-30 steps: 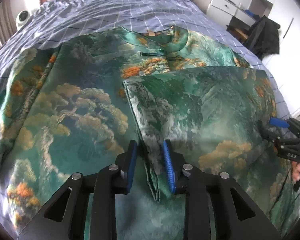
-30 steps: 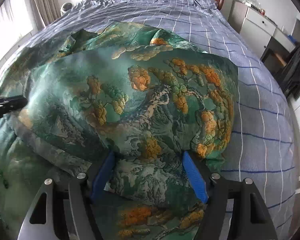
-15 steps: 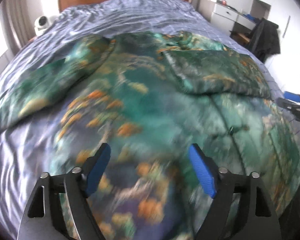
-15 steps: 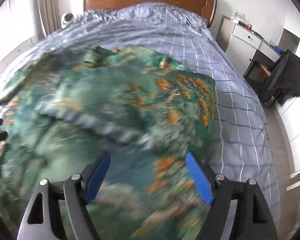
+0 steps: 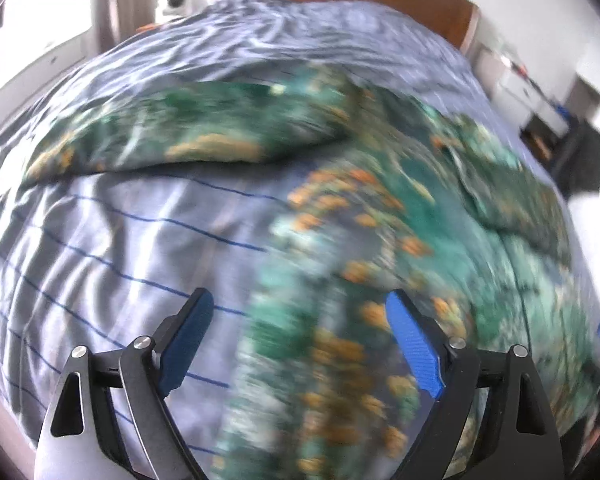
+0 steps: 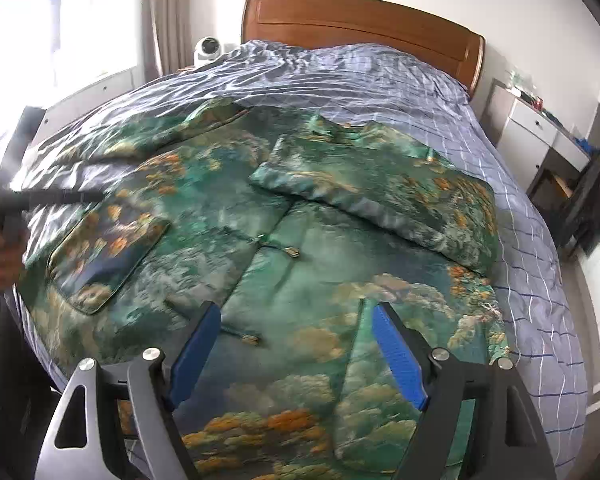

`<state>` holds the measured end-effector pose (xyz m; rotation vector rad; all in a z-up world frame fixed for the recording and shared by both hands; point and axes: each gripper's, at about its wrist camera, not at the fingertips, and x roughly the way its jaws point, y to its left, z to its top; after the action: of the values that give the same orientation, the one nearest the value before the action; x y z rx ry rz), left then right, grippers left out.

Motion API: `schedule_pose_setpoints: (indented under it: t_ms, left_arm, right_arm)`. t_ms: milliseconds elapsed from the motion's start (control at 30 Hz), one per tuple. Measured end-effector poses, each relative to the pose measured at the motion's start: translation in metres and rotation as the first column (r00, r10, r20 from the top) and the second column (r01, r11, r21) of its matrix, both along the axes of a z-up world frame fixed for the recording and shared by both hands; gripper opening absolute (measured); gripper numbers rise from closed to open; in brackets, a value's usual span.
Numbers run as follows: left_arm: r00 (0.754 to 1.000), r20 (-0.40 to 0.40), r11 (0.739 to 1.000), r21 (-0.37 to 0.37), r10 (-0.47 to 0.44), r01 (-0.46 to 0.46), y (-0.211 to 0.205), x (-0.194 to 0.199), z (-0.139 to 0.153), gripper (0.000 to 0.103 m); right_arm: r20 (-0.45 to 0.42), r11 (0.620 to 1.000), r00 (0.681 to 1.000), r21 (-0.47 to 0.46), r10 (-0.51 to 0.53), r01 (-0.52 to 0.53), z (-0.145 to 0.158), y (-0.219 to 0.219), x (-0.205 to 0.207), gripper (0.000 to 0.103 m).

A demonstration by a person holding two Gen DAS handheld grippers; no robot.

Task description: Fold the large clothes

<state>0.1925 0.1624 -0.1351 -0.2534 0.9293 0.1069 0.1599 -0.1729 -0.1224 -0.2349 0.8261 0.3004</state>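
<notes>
A large green garment (image 6: 300,264) with an orange tree print lies spread on the bed. One sleeve (image 6: 384,196) is folded across its chest; the other sleeve (image 5: 188,136) stretches out to the left. In the blurred left wrist view my left gripper (image 5: 298,300) hovers over the garment's left edge (image 5: 284,320). Its jaws are opening and hold nothing. Over the garment's lower part my right gripper (image 6: 296,310) stands open and empty. The left gripper (image 6: 40,196) also shows as a dark blur at the left of the right wrist view, held by a hand (image 6: 4,256).
The bed has a blue checked cover (image 6: 532,280) and a wooden headboard (image 6: 360,20). A white camera (image 6: 208,50) sits at the bed's far left, by a curtain and window. White drawers (image 6: 536,132) and a dark garment (image 6: 592,208) stand to the right.
My left gripper let go of the folded sleeve's edge, opened wide and swung left to the garment's side. The right gripper drew back and up from the folded sleeve.
</notes>
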Motion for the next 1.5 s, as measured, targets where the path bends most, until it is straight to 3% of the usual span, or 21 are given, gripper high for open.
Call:
schedule_pose_setpoints:
  t_ms: [333, 500, 567, 633, 700, 733, 867, 900, 967, 1067, 1100, 1133, 1267, 1400, 1433, 1500]
  left_arm:
    - [0.992, -0.026, 0.993, 0.026, 0.12, -0.119, 0.069, 0.025, -0.004, 0.096]
    - [0.976, -0.012, 0.971, -0.097, 0.217, -0.217, 0.116, 0.029, -0.01, 0.096]
    - [0.952, -0.006, 0.935, -0.186, 0.306, -0.302, 0.149, 0.035, -0.013, 0.096]
    - [0.916, -0.016, 0.877, -0.28, 0.402, -0.39, 0.182, 0.038, -0.018, 0.096]
    - [0.859, -0.051, 0.795, -0.352, 0.51, -0.494, 0.214, 0.041, -0.026, 0.096]
    - [0.84, -0.067, 0.767, -0.373, 0.538, -0.521, 0.227, 0.046, -0.03, 0.096]
    - [0.791, -0.104, 0.699, -0.41, 0.603, -0.586, 0.257, 0.063, -0.044, 0.096]
    - [0.77, -0.114, 0.669, -0.426, 0.628, -0.609, 0.264, 0.065, -0.049, 0.094]
    - [0.743, -0.12, 0.631, -0.45, 0.659, -0.632, 0.274, 0.067, -0.055, 0.086]
    - [0.726, -0.13, 0.608, -0.461, 0.675, -0.647, 0.281, 0.07, -0.057, 0.048]
    - [0.729, -0.135, 0.614, -0.45, 0.671, -0.649, 0.282, 0.072, -0.057, 0.026]
    - [0.736, -0.138, 0.622, -0.446, 0.663, -0.644, 0.282, 0.072, -0.056, 0.015]
    - [0.761, -0.073, 0.679, -0.401, 0.645, -0.615, 0.27, 0.068, -0.029, 0.009]
    - [0.808, 0.086, 0.796, -0.26, 0.583, -0.546, 0.235, 0.071, 0.025, 0.009]
    - [0.831, 0.151, 0.841, -0.185, 0.535, -0.508, 0.215, 0.074, 0.046, 0.009]
    - [0.868, 0.253, 0.901, -0.041, 0.428, -0.432, 0.176, 0.076, 0.079, 0.009]
  right_arm:
    - [0.006, 0.999, 1.0, 0.042, 0.011, -0.011, 0.009, 0.018, -0.005, 0.08]
    - [-0.009, 0.999, 1.0, 0.032, 0.02, -0.02, 0.007, 0.024, -0.005, 0.08]
    - [-0.012, 0.999, 1.0, 0.028, 0.023, -0.023, 0.006, 0.026, -0.006, 0.08]
    - [-0.014, 0.999, 1.0, 0.028, 0.028, -0.028, 0.006, 0.028, -0.008, 0.08]
    - [-0.016, 0.999, 0.999, 0.027, 0.032, -0.032, 0.005, 0.029, -0.009, 0.08]
    - [-0.02, 0.999, 0.999, 0.025, 0.033, -0.032, 0.004, 0.029, -0.009, 0.08]
    - [-0.039, 0.999, 0.999, 0.032, 0.036, -0.035, 0.002, 0.031, -0.009, 0.08]
    - [-0.042, 0.999, 0.998, 0.035, 0.039, -0.038, 0.001, 0.032, -0.009, 0.08]
    - [-0.042, 0.998, 0.998, 0.033, 0.049, -0.047, 0.002, 0.036, -0.009, 0.08]
    - [-0.038, 0.998, 0.997, 0.019, 0.062, -0.062, 0.002, 0.04, -0.011, 0.08]
    - [-0.039, 0.998, 0.997, 0.016, 0.066, -0.065, 0.002, 0.041, -0.011, 0.08]
    - [-0.045, 0.998, 0.997, 0.015, 0.069, -0.069, 0.001, 0.042, -0.011, 0.08]
    - [-0.056, 0.997, 0.996, 0.029, 0.075, -0.074, -0.002, 0.045, -0.012, 0.08]
    - [-0.052, 0.996, 0.995, 0.041, 0.085, -0.083, -0.001, 0.047, -0.015, 0.08]
    - [-0.049, 0.995, 0.995, 0.042, 0.088, -0.086, -0.001, 0.048, -0.016, 0.08]
    - [-0.043, 0.995, 0.995, 0.044, 0.09, -0.088, 0.001, 0.048, -0.018, 0.08]
